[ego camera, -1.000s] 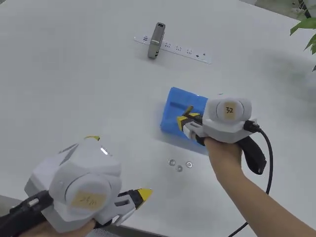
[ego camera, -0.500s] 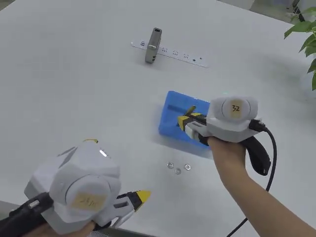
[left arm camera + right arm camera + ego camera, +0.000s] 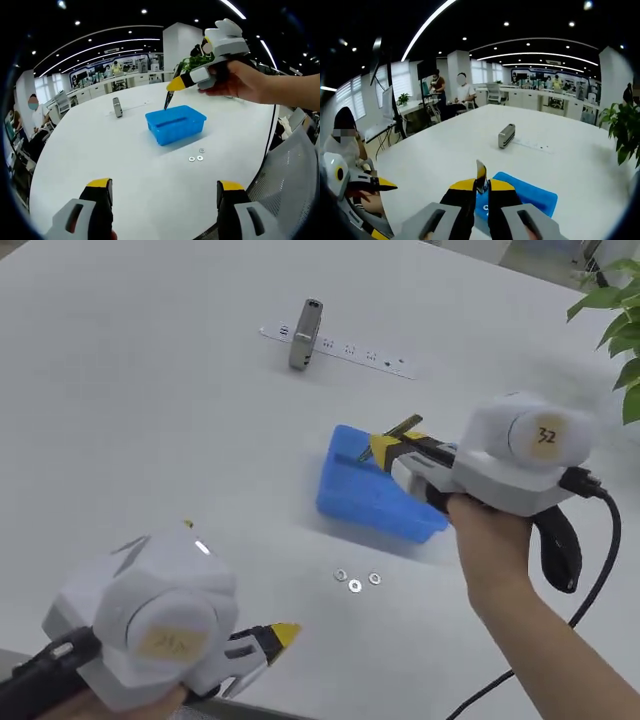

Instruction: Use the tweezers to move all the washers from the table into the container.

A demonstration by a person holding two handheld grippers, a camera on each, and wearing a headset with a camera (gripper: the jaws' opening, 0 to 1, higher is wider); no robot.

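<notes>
right gripper (image 3: 385, 447): tweezers (image 3: 398, 428) being clamped above container (image 3: 370, 502) rim | left gripper (image 3: 165, 185): being held wide apart, empty | washers (image 3: 356, 585): being left at container's 6 o'clock

The right gripper (image 3: 481, 186) clamps the tweezers (image 3: 480, 172) between its yellow-tipped jaws — above the blue container (image 3: 532, 196). Farther off stands what looks like a power adapter (image 3: 506, 136).

"What's on the white bench (image 3: 150, 420) up toward twelve o'clock?"

"A white power strip (image 3: 352, 348) lying flat, with a grey block (image 3: 304, 332) standing upright on its nine-o'clock end."

"And out at two o'clock?"

"Green plant leaves (image 3: 615, 320) by the bench's edge. In the right gripper view, people (image 3: 464, 97) are at desks beyond the bench, around eleven o'clock, under rows of ceiling lights (image 3: 530, 54)."
</notes>
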